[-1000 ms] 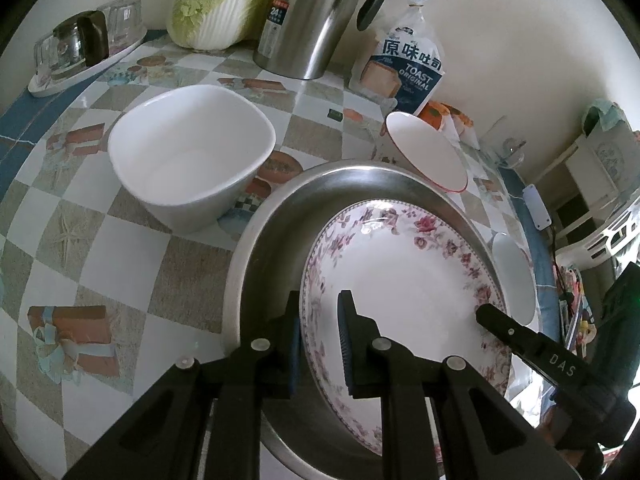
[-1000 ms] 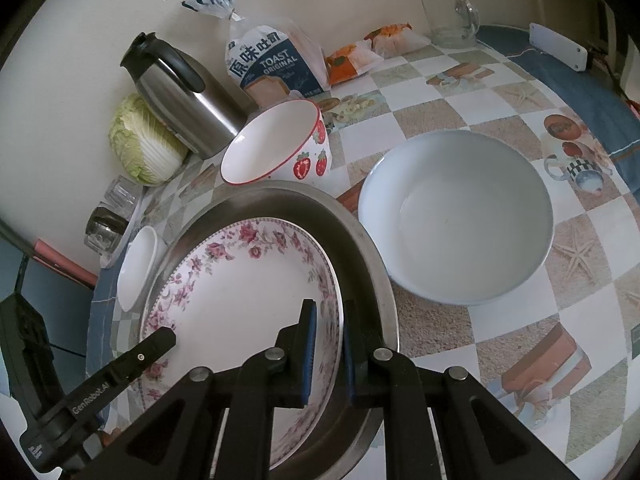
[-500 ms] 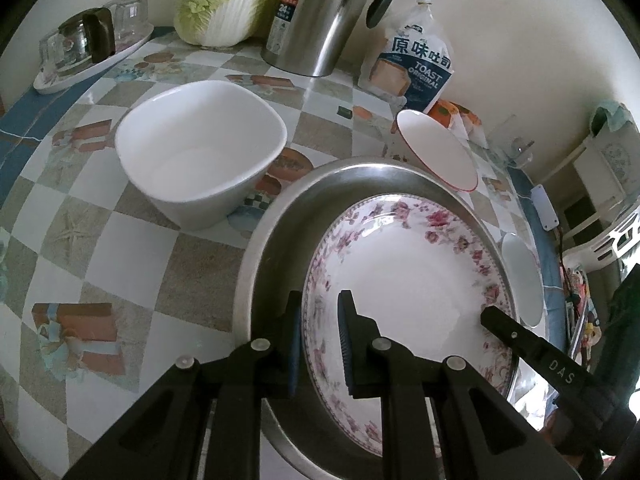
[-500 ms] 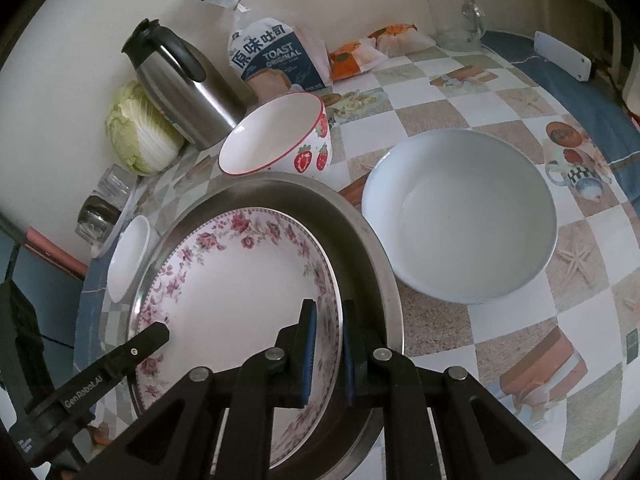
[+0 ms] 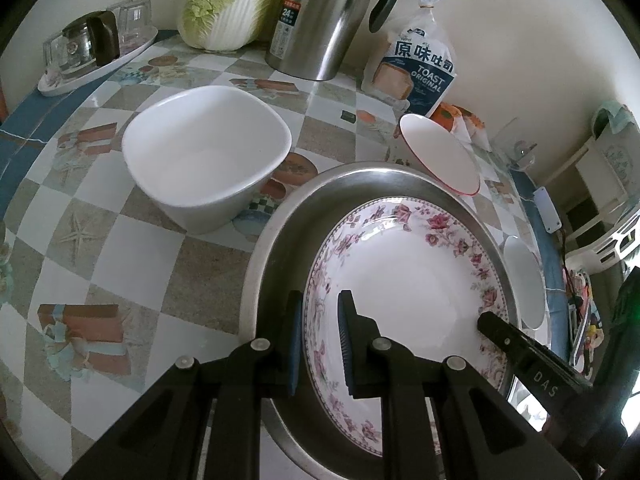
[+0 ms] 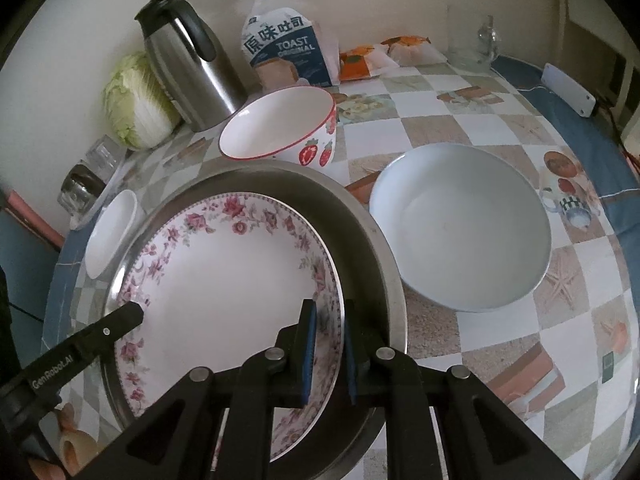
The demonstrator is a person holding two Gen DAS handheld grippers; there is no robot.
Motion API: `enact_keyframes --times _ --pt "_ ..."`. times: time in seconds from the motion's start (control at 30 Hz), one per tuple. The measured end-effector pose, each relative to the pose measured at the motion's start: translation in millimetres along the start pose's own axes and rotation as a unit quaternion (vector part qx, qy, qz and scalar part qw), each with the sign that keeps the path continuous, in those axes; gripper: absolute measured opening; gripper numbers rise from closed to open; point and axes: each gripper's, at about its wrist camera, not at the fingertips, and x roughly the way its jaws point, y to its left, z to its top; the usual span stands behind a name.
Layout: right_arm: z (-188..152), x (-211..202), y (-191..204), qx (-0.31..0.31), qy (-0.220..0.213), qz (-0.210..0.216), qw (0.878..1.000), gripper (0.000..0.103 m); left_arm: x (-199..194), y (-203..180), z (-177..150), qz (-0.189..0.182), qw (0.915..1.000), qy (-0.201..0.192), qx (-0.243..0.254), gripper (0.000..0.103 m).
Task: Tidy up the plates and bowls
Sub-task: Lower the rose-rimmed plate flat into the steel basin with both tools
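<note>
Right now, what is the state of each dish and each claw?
Floral plate: inside the steel basin, gripped on both sides.
Left claw: shut on the plate rim.
Right claw: shut on the plate rim.
White square bowl: upright, empty.
Strawberry bowl: upright, empty.
Round pale bowl: upright, empty.

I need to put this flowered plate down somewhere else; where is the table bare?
Bare tablecloth lies nearer the camera than the square white bowl, left of the steel basin. More lies below the round white bowl, right of the basin. The back is crowded: strawberry bowl, kettle, cabbage, bread bag.
</note>
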Motion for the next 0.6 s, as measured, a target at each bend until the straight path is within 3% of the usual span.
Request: enact_keyframes --times 0.6 --pt "0.5 -2.9 6.1 -0.019 0.011 -0.012 1.000 0.016 -2.7 -1.6 1.5 0.010 0.9999 0.003 0.004 0.018"
